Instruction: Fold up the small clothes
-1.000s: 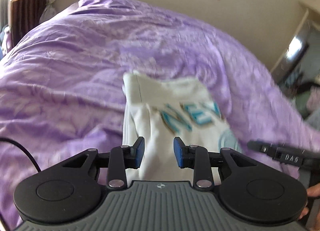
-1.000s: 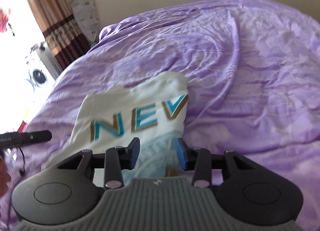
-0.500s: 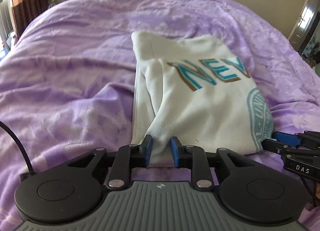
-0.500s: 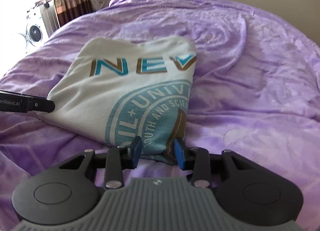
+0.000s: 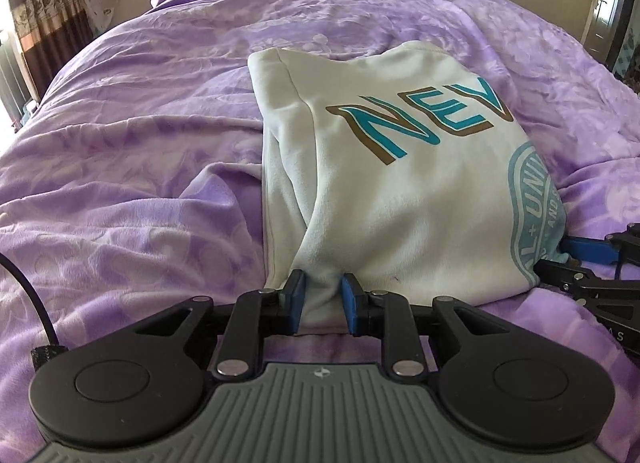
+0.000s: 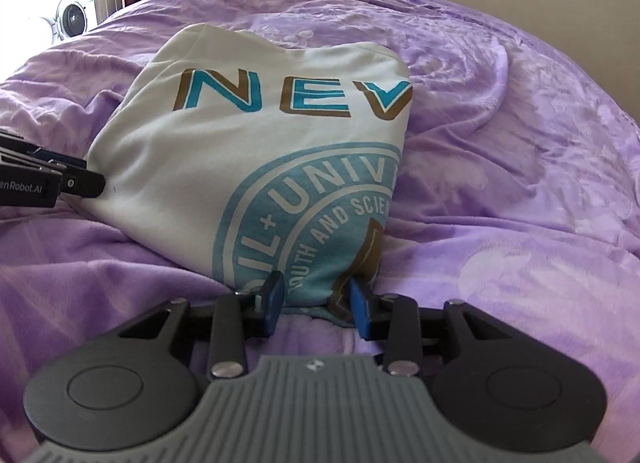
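White T-shirt (image 5: 400, 199), folded, printed with teal-and-brown "NEV" lettering and a pale blue round seal, lying on the purple bedspread (image 5: 140, 143) about mid-bed, well clear of the far edge by the wall. Left gripper (image 5: 322, 301) at the shirt's near left corner, blue pads (image 5: 295, 299) narrowed to a small gap and pinching a bunched fold of white fabric between them. Right gripper (image 6: 316, 303) at the near right corner, pads (image 6: 362, 313) a little further apart, clamped on the hem where the seal print ends. Each gripper visible from the other's camera at the shirt's opposite near corner. Brown patterned curtain (image 5: 44, 11) beyond the bed's far left corner; washing machine (image 6: 74, 17) in bright light beside it.
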A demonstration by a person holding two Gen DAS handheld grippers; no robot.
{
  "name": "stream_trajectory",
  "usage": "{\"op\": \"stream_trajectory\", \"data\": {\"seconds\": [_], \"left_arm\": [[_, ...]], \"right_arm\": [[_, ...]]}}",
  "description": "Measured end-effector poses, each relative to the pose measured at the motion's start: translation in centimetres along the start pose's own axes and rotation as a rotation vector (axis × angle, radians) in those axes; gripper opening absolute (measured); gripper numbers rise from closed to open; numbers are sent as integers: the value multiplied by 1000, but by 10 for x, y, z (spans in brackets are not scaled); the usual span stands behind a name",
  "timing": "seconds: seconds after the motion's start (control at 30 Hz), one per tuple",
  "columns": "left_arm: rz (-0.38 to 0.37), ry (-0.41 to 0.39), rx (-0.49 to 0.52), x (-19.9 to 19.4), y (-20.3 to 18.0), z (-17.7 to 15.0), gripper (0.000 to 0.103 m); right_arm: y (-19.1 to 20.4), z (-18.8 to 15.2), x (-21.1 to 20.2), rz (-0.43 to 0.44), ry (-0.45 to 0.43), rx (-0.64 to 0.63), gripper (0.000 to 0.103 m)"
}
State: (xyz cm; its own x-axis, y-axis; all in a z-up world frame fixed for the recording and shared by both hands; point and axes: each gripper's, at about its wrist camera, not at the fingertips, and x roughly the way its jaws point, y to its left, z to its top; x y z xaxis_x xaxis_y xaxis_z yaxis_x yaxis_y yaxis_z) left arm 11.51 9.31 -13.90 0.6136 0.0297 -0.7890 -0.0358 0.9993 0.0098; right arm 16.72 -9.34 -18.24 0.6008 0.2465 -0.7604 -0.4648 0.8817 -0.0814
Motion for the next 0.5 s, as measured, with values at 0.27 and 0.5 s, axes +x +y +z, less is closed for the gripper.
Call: {"op": "stream_trajectory", "data": {"seconds": [0.27,0.5], "left_arm": [[4,-24,6,-17,-1,7,29],[3,-56,15,-39,-6,11,35]], "right_arm": [[-3,6,-13,14,-11,10,33],[-6,13,-34,14,-39,24,42]]}}
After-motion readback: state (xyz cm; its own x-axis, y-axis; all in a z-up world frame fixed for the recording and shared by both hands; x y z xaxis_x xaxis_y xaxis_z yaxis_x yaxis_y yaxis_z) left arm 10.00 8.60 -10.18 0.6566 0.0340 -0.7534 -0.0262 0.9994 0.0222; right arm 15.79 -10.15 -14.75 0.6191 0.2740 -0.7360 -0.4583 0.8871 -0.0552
